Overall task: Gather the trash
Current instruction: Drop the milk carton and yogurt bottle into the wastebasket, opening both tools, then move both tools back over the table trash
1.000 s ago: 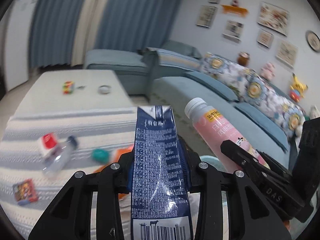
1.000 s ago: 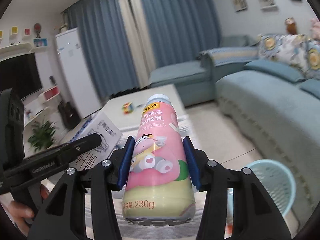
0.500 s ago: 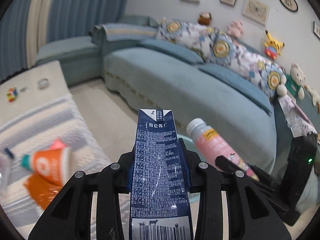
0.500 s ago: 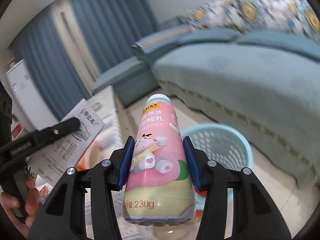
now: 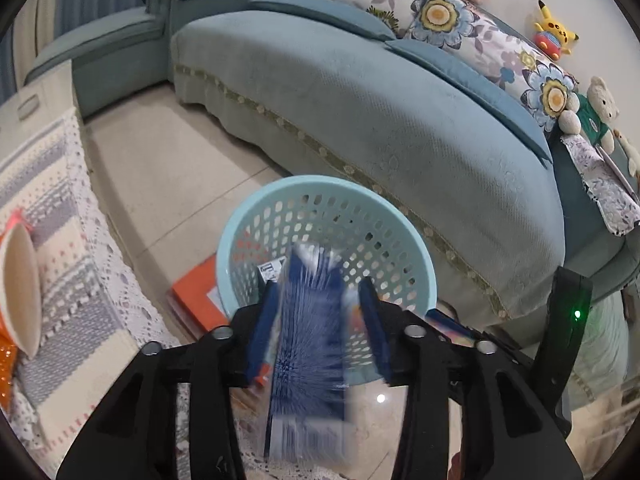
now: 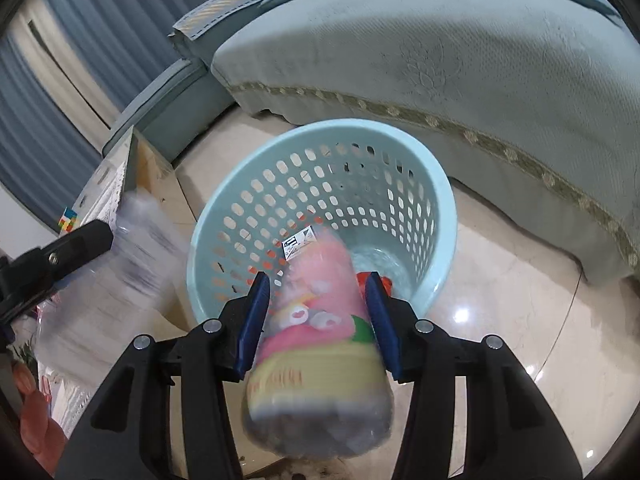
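Observation:
A light-blue perforated basket (image 5: 248, 224) (image 6: 446, 216) stands on the floor below both grippers. In the left wrist view a dark-blue milk carton (image 5: 308, 344), blurred by motion, sits between the pads of my left gripper (image 5: 320, 322), whose jaws have spread with gaps beside the carton. In the right wrist view a pink yogurt bottle (image 6: 316, 336), also blurred, slides between the spread jaws of my right gripper (image 6: 320, 312). The carton also shows as a white blur at left in the right wrist view (image 6: 108, 280). Some trash lies inside the basket.
A blue sofa (image 5: 400, 120) with flowered cushions and plush toys runs behind the basket. A table with a striped cloth (image 5: 52, 240) is at left, with an orange paper cup (image 5: 16, 292) on it. An orange flat item (image 5: 196, 292) lies on the floor by the basket.
Both grippers swung down over the basket. Their jaws opened, and the carton and the bottle blur as they slip loose toward it.

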A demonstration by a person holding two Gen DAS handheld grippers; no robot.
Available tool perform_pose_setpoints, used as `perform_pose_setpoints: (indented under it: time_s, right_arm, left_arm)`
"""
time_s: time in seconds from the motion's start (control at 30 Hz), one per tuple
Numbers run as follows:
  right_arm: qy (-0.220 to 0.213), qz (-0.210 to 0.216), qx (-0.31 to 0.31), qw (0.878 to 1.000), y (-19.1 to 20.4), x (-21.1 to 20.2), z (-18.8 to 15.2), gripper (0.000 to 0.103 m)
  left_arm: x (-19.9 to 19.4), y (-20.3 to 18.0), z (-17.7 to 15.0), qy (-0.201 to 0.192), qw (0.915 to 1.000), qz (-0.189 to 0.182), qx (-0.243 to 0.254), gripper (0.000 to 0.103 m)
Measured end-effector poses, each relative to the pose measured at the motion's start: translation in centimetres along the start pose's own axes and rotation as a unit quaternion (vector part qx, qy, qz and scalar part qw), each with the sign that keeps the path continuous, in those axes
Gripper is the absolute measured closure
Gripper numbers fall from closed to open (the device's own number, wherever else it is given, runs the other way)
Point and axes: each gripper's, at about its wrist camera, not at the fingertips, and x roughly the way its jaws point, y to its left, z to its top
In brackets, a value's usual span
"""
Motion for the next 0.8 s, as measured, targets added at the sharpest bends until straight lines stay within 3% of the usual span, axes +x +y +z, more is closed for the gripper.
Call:
perform_pose_setpoints:
  time_s: [0.07,0.47,0.8]
  right_arm:
    - [0.000,-0.003,0.003,1.000,0.0,0.1,0.1,0.057]
    - [-0.041,0.007,-0.018,0.999,2.2,-3.8,0.4,0.057]
    - [-0.077,0.052,-0.095,0.991,10.1,-8.5,-0.3,0.057]
  left_arm:
    - [0.0,0.1,-0.1,-0.002,1.0000,0.004,0.000,0.045]
    - [-4.3,1.4,0.0,-0.034,0.9993,0.010,-0.014,0.045]
    - [-14.6,4.6,-1.3,-0.112,0.9922,0.027,-0.046,0.045]
